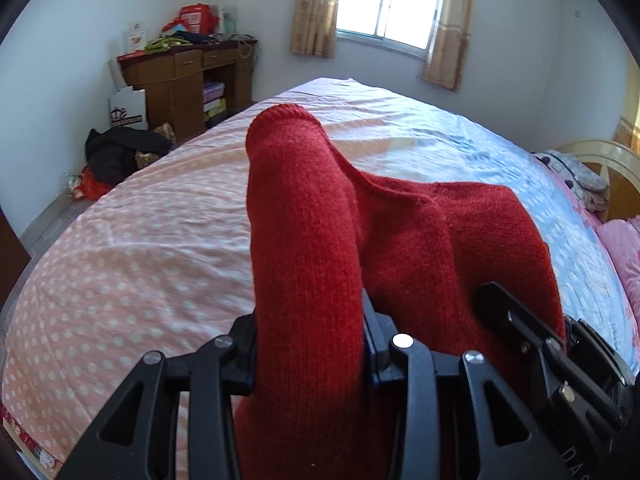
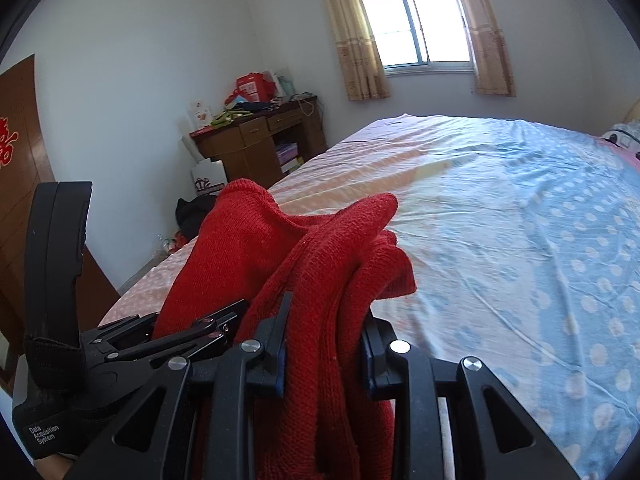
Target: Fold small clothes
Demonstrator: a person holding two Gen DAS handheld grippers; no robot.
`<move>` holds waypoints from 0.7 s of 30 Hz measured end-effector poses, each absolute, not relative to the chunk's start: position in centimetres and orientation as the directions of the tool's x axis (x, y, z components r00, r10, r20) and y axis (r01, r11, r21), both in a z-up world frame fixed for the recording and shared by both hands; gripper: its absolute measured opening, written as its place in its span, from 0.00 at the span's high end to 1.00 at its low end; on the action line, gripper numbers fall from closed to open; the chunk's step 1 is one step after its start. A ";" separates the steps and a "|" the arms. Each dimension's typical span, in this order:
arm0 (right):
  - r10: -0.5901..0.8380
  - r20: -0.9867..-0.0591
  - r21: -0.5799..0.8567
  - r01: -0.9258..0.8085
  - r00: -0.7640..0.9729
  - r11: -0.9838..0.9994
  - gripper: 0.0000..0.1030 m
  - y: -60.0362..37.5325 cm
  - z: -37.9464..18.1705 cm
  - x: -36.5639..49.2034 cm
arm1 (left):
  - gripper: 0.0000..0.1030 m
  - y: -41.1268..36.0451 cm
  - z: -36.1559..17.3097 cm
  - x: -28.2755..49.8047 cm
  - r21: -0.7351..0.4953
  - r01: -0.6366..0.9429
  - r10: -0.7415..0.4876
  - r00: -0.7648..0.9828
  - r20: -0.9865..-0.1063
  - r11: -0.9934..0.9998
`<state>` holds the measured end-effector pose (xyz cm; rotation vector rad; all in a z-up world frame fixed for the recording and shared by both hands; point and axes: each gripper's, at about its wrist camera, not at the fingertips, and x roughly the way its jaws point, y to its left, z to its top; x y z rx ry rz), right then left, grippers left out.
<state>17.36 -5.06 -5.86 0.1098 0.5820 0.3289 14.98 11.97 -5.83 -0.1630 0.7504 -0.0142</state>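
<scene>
I am looking across a wide bed covered by a polka-dotted sheet [image 1: 132, 248] that runs from pale pink on one side to light blue [image 2: 540, 216] on the other, lightly creased. Beyond it stands a dark brown wooden desk [image 1: 176, 80] piled with red boxes and bags, against a white wall. A bright window [image 2: 416, 24] with beige patterned curtains sits above the far end of the bed. A heap of dark clothes [image 1: 120, 152] lies on the floor beside the desk, and a brown door with a red paper cutting shows at the left edge of the right camera's view. Pink bedding is bunched at the headboard end.

The red knitted garment [image 1: 312, 248] hangs between both tools, lifted above the sheet. My left gripper [image 1: 310, 344] has its black jaws partly closed, clamped on a thick rolled fold of the knit, which rises ahead of the fingers like a tube. My right gripper [image 2: 324, 356] is closed a little tighter on several bunched layers of the same red knit [image 2: 320, 264], its blue-edged pads pressing the cloth from either side. The two tools sit close together: each camera sees the other's black frame just beside its own, with red fabric draped across between them.
</scene>
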 end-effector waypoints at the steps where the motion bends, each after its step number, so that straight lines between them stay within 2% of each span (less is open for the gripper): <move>1: 0.350 -0.522 0.190 -0.294 0.778 0.937 0.73 -3.8 -6.0 17.8 | 0.61 12.5 -5.9 15.0 -0.152 -0.056 -0.063 0.733 -0.677 0.987; 15: 0.436 -0.519 0.156 -0.419 0.735 0.894 0.73 3.1 -6.3 20.9 | 0.61 19.3 -5.9 16.3 -0.139 -0.217 0.072 0.745 -0.663 0.966; 21: 0.463 -0.489 0.121 -0.468 0.739 0.875 0.73 6.2 -6.6 23.1 | 0.61 21.5 -5.7 17.6 -0.107 -0.272 0.142 0.751 -0.645 0.956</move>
